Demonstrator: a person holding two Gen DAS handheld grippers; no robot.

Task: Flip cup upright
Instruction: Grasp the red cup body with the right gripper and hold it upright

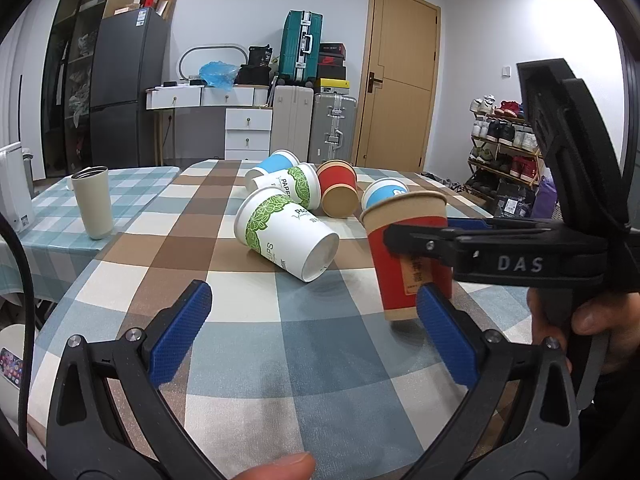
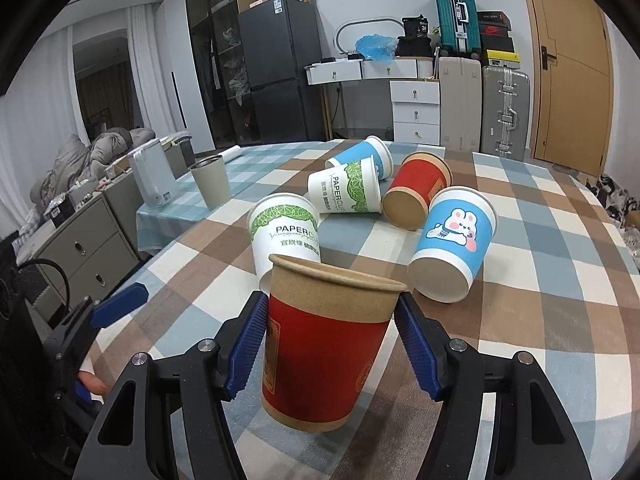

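The red cup point(image 2: 324, 344) is mouth-up now, a shade tilted, gripped between the right gripper point(image 2: 328, 344) fingers just above the bench point(image 2: 540, 320) at six o'clock; setting down and release remain. Kraft rim, red band, undented. The left gripper point(image 1: 316, 328) fingers gape wide, empty. Five cups behind lie tipped.

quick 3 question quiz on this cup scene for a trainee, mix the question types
1. True or false: the red cup between the right gripper fingers stands mouth up.
2. Multiple choice: the left gripper is A) shut on a cup, B) open and holding nothing, C) out of view.
3. Fill in: the cup with a rabbit picture, lying on its side, has a ____ wrap.

Key: 1 true; 2 B; 3 blue.
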